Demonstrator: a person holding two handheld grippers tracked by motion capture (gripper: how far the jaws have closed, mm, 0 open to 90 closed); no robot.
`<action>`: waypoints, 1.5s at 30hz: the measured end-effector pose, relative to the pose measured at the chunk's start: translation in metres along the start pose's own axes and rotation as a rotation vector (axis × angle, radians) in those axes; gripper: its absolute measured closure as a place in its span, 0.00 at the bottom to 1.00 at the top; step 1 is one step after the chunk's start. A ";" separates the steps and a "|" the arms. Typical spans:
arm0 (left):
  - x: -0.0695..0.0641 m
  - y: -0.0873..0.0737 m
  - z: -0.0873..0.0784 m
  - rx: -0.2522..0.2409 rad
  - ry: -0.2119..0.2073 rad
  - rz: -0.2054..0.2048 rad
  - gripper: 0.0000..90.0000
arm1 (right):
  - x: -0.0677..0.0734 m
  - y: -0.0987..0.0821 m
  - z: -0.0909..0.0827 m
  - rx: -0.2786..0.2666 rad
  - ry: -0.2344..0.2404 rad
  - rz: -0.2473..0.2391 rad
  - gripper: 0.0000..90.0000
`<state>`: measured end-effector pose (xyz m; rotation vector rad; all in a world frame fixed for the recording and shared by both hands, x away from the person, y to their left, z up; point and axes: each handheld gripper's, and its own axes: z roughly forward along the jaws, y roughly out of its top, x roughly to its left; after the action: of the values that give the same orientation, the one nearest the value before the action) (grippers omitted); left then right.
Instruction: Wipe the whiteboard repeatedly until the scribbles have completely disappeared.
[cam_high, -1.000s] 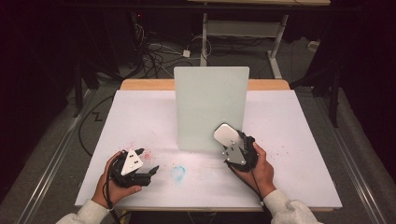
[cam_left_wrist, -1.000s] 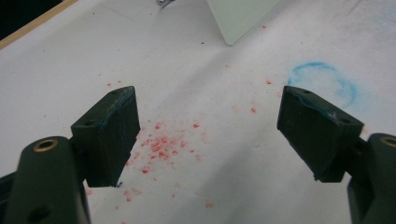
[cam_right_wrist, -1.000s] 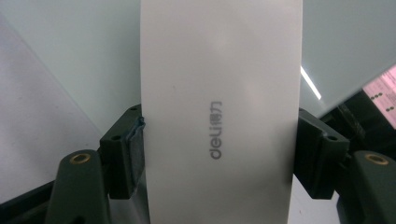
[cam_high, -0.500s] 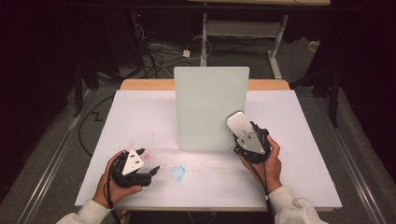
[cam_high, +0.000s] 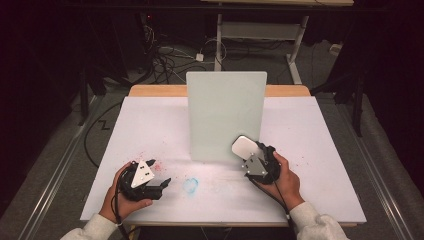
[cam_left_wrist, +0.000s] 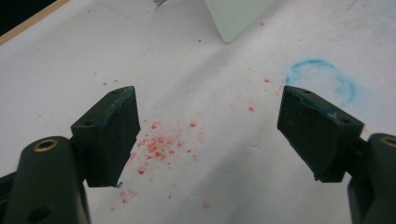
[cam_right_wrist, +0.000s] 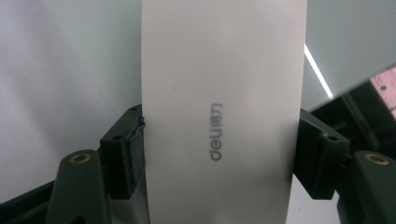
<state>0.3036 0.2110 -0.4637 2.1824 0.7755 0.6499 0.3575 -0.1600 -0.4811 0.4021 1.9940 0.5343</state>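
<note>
A pale green board (cam_high: 226, 115) stands upright in the middle of the white table (cam_high: 150, 125). My right gripper (cam_high: 251, 154) is at the board's lower right corner, shut on a white block eraser (cam_high: 245, 146) with its flat face toward the board. In the right gripper view the eraser (cam_right_wrist: 219, 116), printed with a grey logo, sits clamped between both pads (cam_right_wrist: 123, 149). My left gripper (cam_high: 162, 184) rests on the table at the front left, and its jaws (cam_left_wrist: 210, 126) stand wide open with nothing between them.
Red specks (cam_left_wrist: 159, 144) are scattered on the table under the left jaws. A smeared blue ring (cam_high: 190, 185) marks the table between the two hands. The board's lower corner (cam_left_wrist: 233, 18) shows beyond the left gripper. Cables and a frame lie on the floor behind the table.
The right gripper with the eraser swung right along the board's lower part, then came back left and a little lower. The left gripper has stayed put.
</note>
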 end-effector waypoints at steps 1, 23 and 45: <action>0.000 0.000 0.000 0.001 0.000 0.001 0.22 | 0.001 0.000 0.001 -0.006 -0.009 -0.015 0.34; 0.000 0.000 0.002 0.005 -0.005 -0.005 0.22 | 0.019 0.026 0.007 -0.041 -0.044 -0.117 0.34; 0.000 -0.001 0.002 0.004 -0.005 -0.008 0.22 | -0.096 0.057 -0.008 -0.143 -0.192 0.385 0.34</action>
<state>0.3050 0.2106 -0.4654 2.1827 0.7826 0.6393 0.3973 -0.1605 -0.3763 0.7268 1.6878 0.8408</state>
